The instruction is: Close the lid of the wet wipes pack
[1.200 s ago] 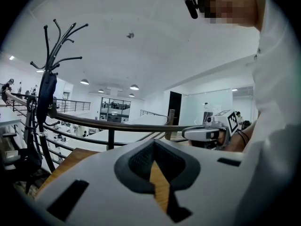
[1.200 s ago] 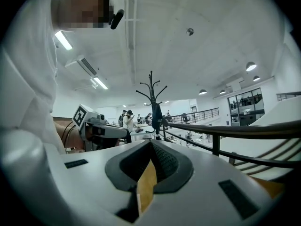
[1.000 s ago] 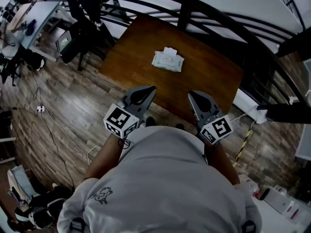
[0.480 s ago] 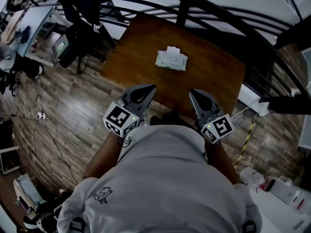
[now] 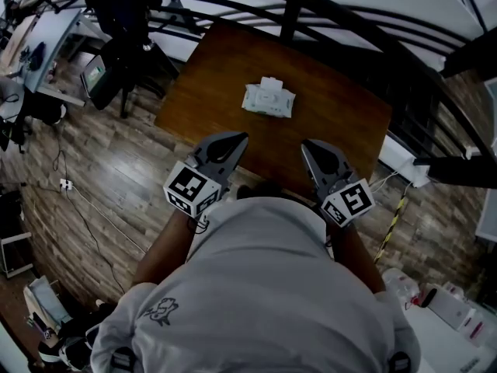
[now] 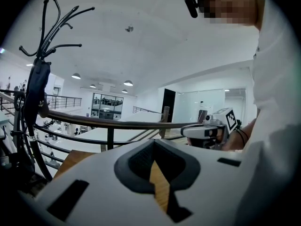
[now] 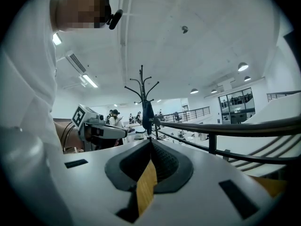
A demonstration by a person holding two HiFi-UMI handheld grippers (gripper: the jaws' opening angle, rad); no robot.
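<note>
grey left tongs (image 5: 239, 137) beside right tongs (image 5: 306, 144), level, closed

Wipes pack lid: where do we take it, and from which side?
Pinch the free top edge of the open lid, which seems to stand up at the far side of the wet wipes pack. Come from above, reaching across from the near edge of the table; the right hand-held gripper is shut, so open it first.

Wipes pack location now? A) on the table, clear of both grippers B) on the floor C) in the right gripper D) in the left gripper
A: the wet wipes pack lies on the table, apart from the left gripper and right gripper, both shut and empty.
</note>
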